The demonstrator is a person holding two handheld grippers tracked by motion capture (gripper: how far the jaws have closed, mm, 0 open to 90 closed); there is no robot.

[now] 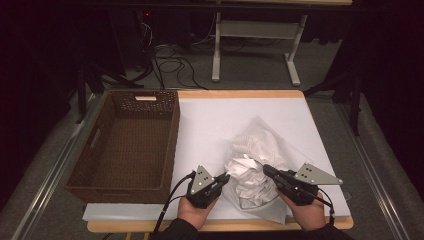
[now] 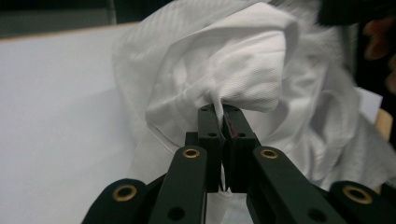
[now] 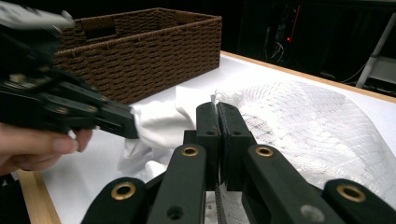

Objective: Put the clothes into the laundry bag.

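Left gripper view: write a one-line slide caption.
Left tool shut on a fold of crumpled white cloth over the white table cover.

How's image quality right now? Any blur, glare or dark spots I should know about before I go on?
High view: table evenly lit and sharp, surroundings dark. Left gripper view: jaws and white cloth crisp, right edge blurred, white sheet nearly washed out. Right gripper view: mesh bag and wicker basket clear, left gripper soft at close range.

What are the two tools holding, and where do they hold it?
The left tool pinches a fold of the white cloth. The right tool pinches the edge of the mesh bag around the cloth.
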